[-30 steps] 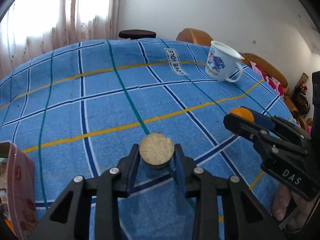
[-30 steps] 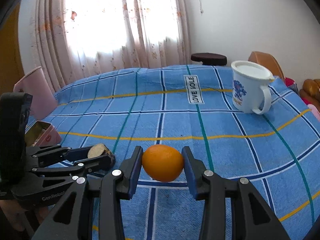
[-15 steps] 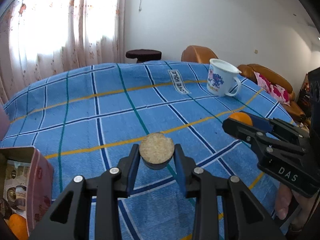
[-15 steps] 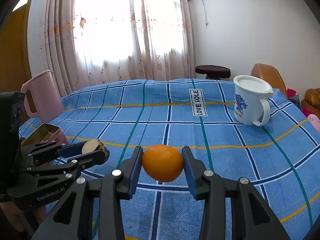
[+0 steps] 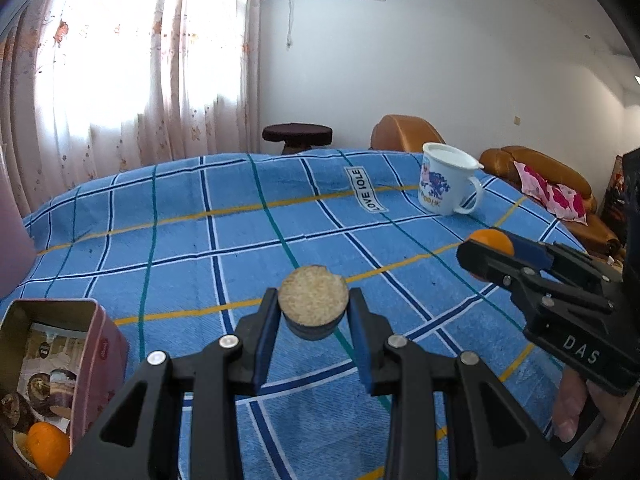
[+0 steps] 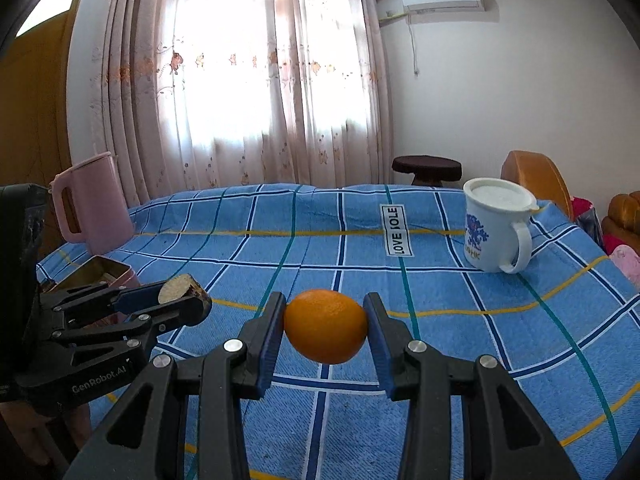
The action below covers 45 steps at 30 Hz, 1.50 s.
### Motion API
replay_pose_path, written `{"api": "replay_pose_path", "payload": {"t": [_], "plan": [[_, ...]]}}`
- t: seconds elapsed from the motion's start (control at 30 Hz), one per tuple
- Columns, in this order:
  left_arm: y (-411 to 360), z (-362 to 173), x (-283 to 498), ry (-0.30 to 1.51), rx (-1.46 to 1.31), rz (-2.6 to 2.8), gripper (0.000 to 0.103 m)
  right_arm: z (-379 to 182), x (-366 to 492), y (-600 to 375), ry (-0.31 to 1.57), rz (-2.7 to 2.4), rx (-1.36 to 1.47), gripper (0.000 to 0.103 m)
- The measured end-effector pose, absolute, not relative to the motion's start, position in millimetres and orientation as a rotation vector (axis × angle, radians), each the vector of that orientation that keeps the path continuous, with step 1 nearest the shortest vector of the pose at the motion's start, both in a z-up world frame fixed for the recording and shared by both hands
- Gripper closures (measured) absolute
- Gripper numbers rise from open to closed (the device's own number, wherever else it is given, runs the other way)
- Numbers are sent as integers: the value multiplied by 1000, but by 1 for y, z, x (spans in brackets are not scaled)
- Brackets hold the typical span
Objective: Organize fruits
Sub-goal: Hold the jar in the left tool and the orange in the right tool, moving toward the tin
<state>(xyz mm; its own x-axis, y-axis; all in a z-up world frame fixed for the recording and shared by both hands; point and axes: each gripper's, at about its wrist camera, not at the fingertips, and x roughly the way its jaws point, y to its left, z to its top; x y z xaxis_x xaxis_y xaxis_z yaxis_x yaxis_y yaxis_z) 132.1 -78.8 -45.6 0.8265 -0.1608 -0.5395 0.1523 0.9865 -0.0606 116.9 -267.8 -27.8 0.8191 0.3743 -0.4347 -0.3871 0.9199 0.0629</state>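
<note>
In the left wrist view, the left tool (image 5: 313, 312) is clenched on a cut fruit piece (image 5: 313, 301) with a pale grainy face and dark skin, held above the blue plaid cloth (image 5: 248, 240) on the counter; an open pink tin (image 5: 102, 352) at lower left holds another orange (image 5: 47, 448). In the right wrist view, the right tool (image 6: 326, 330) grips an orange (image 6: 326, 326) clear of the cloth, well short of the white mug (image 6: 496, 230) and the pink jug (image 6: 94, 204).

We are seeing the pink tin (image 5: 105, 354) cut off by the left wrist view's edge, its contents partly hidden; the mug's (image 6: 490, 230) print is reading too small.
</note>
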Motion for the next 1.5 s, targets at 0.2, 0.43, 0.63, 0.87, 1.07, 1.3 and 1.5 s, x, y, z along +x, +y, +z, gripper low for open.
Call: {"api": "replay_pose_path", "payload": {"t": [0.2, 0.43, 0.63, 0.87, 1.07, 1.3, 1.5], "plan": [[-79, -43, 123, 535, -4, -157, 67, -26, 112, -268, 425, 403, -34, 61], [-81, -39, 115, 490, 14, -142, 67, -24, 105, -268, 391, 398, -40, 61], [-80, -36, 110, 457, 16, -133, 67, -20, 97, -268, 346, 394, -47, 61], [-81, -33, 101, 411, 35, -117, 67, -17, 86, -267, 289, 396, -58, 61], [-82, -31, 93, 382, 50, -109, 67, -17, 82, -265, 284, 395, -58, 61], [-78, -31, 90, 378, 43, -110, 67, -17, 75, -258, 280, 408, -67, 61], [-73, -31, 87, 381, 32, -114, 67, -18, 70, -247, 283, 430, -76, 61]]}}
